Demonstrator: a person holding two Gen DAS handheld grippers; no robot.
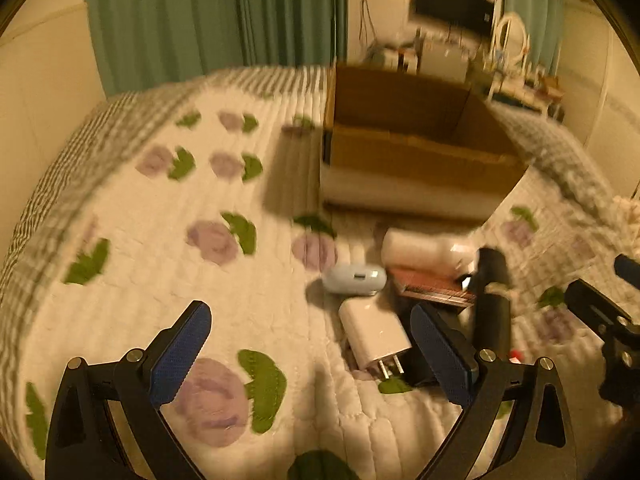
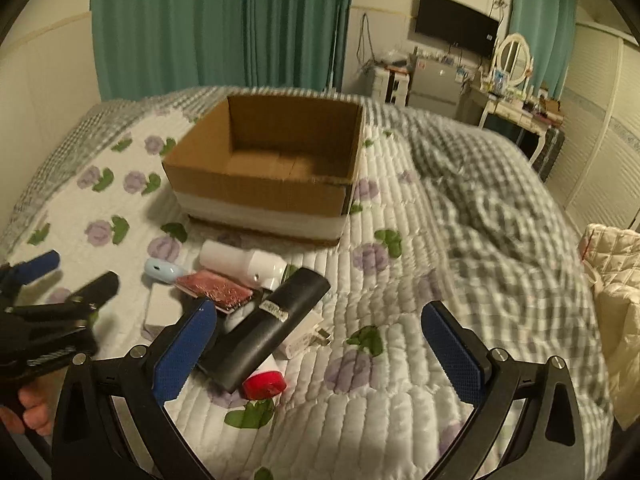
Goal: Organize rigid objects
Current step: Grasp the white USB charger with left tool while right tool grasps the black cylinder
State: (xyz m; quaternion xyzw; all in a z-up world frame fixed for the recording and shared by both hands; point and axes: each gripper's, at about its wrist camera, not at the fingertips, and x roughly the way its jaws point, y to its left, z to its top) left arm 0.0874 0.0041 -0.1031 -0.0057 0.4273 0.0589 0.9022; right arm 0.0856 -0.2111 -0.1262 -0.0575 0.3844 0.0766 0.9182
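1. Bedroom setting: a wide bed under a white quilted cover printed with purple flowers and green leaves [image 2: 360, 392] fills both views, with green curtains [image 2: 224, 28] and a dark wall-mounted screen [image 2: 456, 24] behind.
2. An open brown cardboard box with a white band round its base [image 2: 256, 192] sits on the bed beyond the clutter, apparently empty. It looks like the place the items belong.
3. Just in front of the box lies a small pile of rigid things, touching or overlapping.
4. A long black matte bar-shaped device with a small label [image 2: 268, 332] lies diagonally on top. It looks stiff and fairly solid; gripping across its narrow width near the middle should hold it level.
5. A white plastic bottle lying on its side [image 2: 244, 262] is nearest the box. Likely light, smooth and prone to roll, so it is best taken across the body.
6. A flat reddish rectangular brush pad [image 2: 216, 290] lies between the bottle and the black device.
7. A white cube-shaped plug charger with metal prongs [image 1: 374, 330] is hard and boxy, with flat sides that suit the pads.
8. A pale blue rounded plastic case [image 1: 354, 278] is smooth and could slip.
9. A round red cap [image 2: 264, 384] peeps out under the black device.
10. Left hand-held gripper [image 1: 316, 354]: jaws spread wide, holding nothing, hovering beside the charger.
11. Right hand-held gripper [image 2: 320, 354]: jaws spread wide, holding nothing, hovering just right of the pile.
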